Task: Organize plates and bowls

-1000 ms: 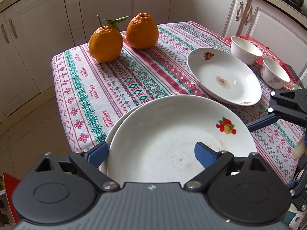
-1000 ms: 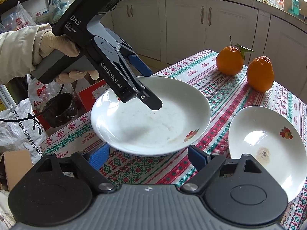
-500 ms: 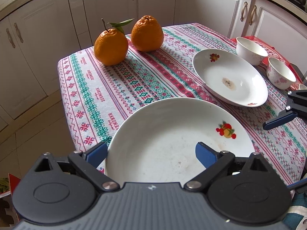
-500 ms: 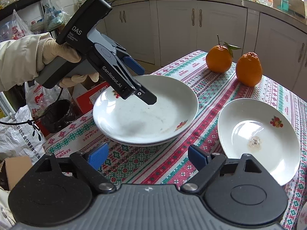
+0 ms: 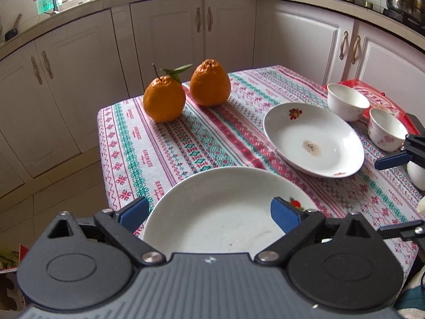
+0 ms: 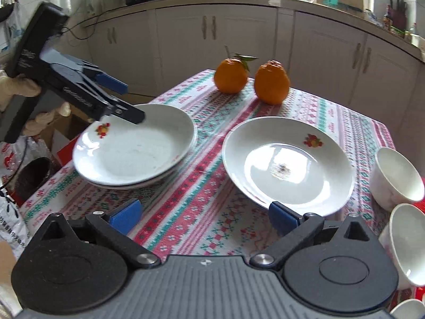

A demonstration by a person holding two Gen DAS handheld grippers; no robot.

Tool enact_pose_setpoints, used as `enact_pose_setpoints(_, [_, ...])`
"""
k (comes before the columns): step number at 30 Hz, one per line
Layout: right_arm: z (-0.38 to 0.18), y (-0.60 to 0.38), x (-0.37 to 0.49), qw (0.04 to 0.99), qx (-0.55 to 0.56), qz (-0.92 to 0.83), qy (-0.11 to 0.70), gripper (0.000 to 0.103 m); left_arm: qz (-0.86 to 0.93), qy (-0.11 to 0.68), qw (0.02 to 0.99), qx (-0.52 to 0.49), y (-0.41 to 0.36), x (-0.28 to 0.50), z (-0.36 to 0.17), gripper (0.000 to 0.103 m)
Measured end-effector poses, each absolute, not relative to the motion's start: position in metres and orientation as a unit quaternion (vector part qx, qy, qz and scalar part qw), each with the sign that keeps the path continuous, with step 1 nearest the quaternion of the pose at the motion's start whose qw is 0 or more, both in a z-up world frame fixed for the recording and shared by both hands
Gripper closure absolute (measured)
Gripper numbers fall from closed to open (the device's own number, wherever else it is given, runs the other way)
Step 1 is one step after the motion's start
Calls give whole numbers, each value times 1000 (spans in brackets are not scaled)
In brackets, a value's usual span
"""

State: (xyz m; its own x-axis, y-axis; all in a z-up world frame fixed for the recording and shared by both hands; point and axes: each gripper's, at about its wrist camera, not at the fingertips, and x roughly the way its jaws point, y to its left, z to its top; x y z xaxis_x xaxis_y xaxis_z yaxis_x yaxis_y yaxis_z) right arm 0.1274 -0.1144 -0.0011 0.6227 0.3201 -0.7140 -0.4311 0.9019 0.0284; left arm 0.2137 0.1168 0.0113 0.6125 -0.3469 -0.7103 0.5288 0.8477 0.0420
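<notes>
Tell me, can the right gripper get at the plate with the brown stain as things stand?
Probably yes: the right gripper is open, the stained plate lies just ahead of it, nothing between.

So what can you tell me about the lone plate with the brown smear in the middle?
The lone plate is a shallow, glossy white dish that looks ceramic, with a small fruit print on its inner rim and a brown dried smear at its centre. It lies flat and upright on the patterned tablecloth, apart from the stacked plates and close to a white bowl. Nothing rests in it, and no gripper touches it.
</notes>
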Motion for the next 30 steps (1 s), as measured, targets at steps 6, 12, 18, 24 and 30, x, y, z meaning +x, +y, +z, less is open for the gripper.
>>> enact_pose_setpoints(6, [-29,-138,137,899,-69,109,417,0,-262,333,898,116,97,191,22,2])
enact_pose_setpoints(12, [-47,-153,143,895,-48,99,433,0,-281,328,891,140,69,182,25,2])
enact_pose_setpoints(18, [-50,-156,151,902,-44,94,418,0,-293,328,885,154,44,193,29,2])
enact_pose_setpoints(24, [-52,-155,158,910,-38,82,405,0,-307,332,876,170,17,218,27,2])
enact_pose_setpoints(30, [-54,-156,166,913,-37,87,396,0,-315,346,865,182,-9,252,16,2])
